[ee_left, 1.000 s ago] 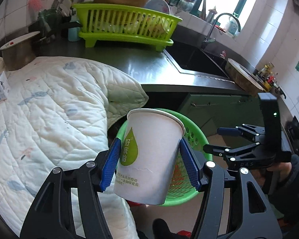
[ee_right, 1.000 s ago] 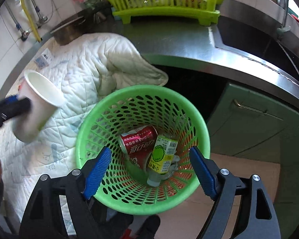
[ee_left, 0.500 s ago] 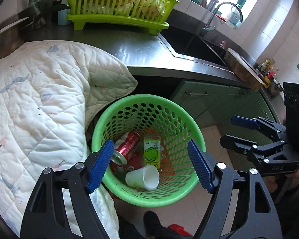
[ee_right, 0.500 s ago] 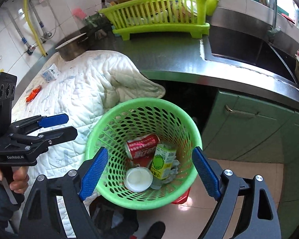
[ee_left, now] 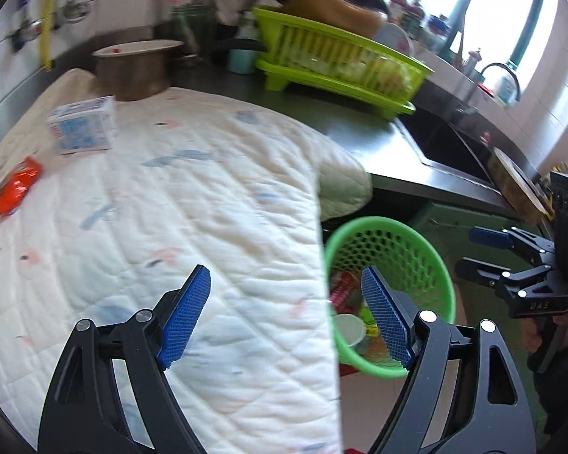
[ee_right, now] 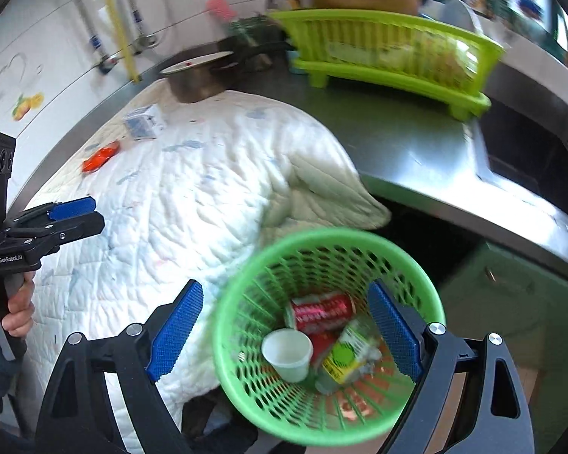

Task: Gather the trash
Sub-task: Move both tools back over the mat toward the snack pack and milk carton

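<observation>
Left jaws: on the left gripper [ee_left: 284,314], wide apart, just been opening, nothing between the pads; hovering over the quilt [ee_left: 193,204] beside the basket.
Right jaws: on the right gripper [ee_right: 284,325], spread wide, just been opening, empty; poised above the green basket [ee_right: 242,280], basket rim in line with the gap but not touched.
Trash already in: paper cup [ee_right: 287,353], red can [ee_right: 322,308] and green-yellow drink carton [ee_right: 340,359], all lying at the bottom of the basket.
Trash left out: blue-and-white carton [ee_left: 83,130] and orange wrapper [ee_left: 13,185], both on the quilt, well apart from the basket, near the metal pot [ee_left: 132,72].
Step in hand: likely the reach for the next piece, left side nearer to it.
Doing it well: approach the carton across its narrow faces, jaws kept wide until both pads flank it; press down little, since the quilt is soft and may bunch into the grip; wrapper better pinched at a raised edge.
Worktop: steel worktop [ee_right: 409,143] mostly covered by the quilt; dish rack [ee_right: 390,56] behind.
Hard to make out: both views blurred; carton print unreadable; basket base and floor under it partly hidden by the jaws; wrapper's shape unclear.
</observation>
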